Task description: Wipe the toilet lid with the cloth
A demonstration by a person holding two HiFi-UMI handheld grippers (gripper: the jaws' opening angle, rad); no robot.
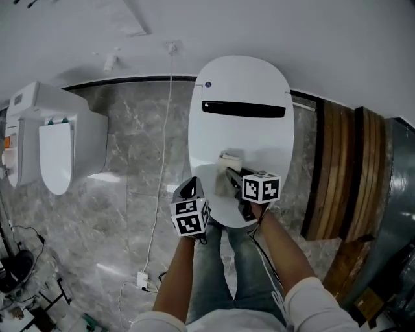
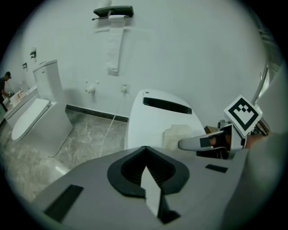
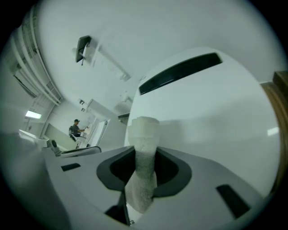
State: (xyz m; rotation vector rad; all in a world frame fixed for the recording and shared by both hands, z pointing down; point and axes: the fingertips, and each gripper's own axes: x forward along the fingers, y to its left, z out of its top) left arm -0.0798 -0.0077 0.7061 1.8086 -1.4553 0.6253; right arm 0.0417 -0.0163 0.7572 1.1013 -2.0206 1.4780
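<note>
A white wall (image 1: 259, 26) and a grey marble floor (image 1: 130, 194) frame the scene. The right hand-held gripper (image 3: 143, 177) is clamped on a pale folded cloth (image 3: 144, 134), which stands out past its jaws. The free end of the cloth lies against the white, closed toilet lid (image 1: 246, 84), on the lid's near half and below the black strip (image 1: 243, 109) that runs across it. The left hand-held gripper (image 2: 147, 175) has its jaws pressed together with nothing between them. It hangs just off the lid's near left edge, beside the right one and apart from the cloth.

Farther out, a white cable (image 1: 162, 162) runs from a wall socket down across the floor to the left of the lid. A second toilet (image 1: 55, 146) stands well apart at the left. Wooden panels (image 1: 343, 168) lean at the right. In the left gripper view a paper holder (image 2: 113, 11) is fixed high on the wall.
</note>
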